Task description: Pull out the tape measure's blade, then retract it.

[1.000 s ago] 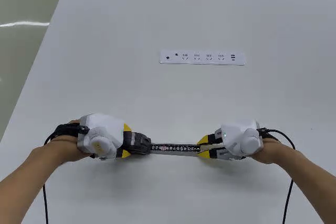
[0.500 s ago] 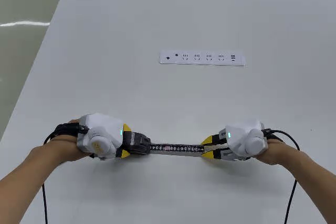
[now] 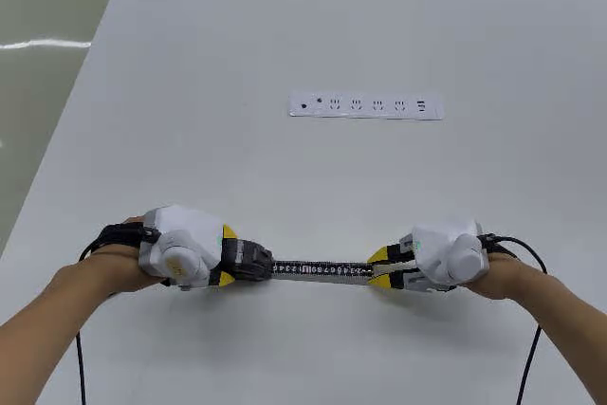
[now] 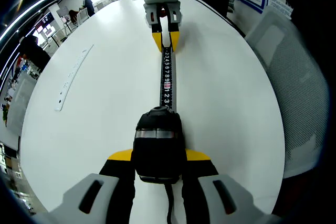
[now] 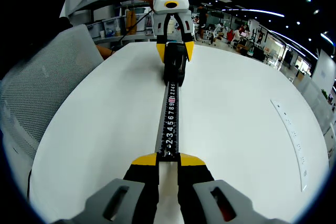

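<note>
A black tape measure case [image 3: 248, 260] [image 4: 157, 142] sits low on the white table with my left gripper [image 3: 228, 258] [image 4: 157, 157] shut on it. Its dark blade [image 3: 321, 269] [image 4: 166, 77] [image 5: 170, 121], printed with white numbers, runs out flat to the right just above the table top. My right gripper [image 3: 379, 268] [image 5: 168, 159] is shut on the blade's end. Across the blade, the left gripper view takes in the right gripper [image 4: 166, 39], and the right gripper view takes in the case [image 5: 174, 69] in the left gripper [image 5: 174, 51].
A white power strip [image 3: 366, 104] [image 4: 72, 77] [image 5: 292, 140] lies on the table [image 3: 285, 35] well beyond the grippers. Cables trail from both grippers toward the front edge. A mesh chair [image 5: 42, 82] and shelves stand past the table's end.
My right gripper has drawn a little further right with the blade's end, so more blade shows. The left gripper and case have stayed put.
</note>
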{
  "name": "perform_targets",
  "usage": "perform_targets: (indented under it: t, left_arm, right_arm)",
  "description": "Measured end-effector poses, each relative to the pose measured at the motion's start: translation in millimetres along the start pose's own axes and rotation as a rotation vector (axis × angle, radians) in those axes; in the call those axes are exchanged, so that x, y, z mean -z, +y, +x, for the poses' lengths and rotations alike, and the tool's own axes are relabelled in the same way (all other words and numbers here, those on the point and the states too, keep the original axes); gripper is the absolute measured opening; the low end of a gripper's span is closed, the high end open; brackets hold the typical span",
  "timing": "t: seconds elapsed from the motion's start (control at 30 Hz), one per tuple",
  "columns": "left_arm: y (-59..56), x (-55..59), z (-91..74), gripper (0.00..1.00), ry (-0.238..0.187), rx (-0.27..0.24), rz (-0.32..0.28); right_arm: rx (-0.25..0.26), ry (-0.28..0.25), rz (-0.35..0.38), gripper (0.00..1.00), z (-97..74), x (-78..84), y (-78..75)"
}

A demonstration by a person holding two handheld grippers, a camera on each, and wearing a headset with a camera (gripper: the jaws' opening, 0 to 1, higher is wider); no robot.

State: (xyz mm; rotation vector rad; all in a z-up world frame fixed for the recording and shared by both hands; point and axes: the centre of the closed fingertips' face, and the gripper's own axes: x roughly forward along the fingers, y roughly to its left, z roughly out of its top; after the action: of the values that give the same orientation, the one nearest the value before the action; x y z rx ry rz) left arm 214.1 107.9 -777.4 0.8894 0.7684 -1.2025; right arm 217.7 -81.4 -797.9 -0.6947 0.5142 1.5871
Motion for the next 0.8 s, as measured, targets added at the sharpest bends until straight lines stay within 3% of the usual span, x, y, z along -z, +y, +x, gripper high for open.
perform_targets:
  t: [0.8]
  left_arm:
    - [-0.5, -0.7, -1.1, 0.29, 0.003, 0.0, -0.001]
  right_arm:
    - [0.002, 0.01, 0.001, 0.11, -7.3, 5.6, 0.0]
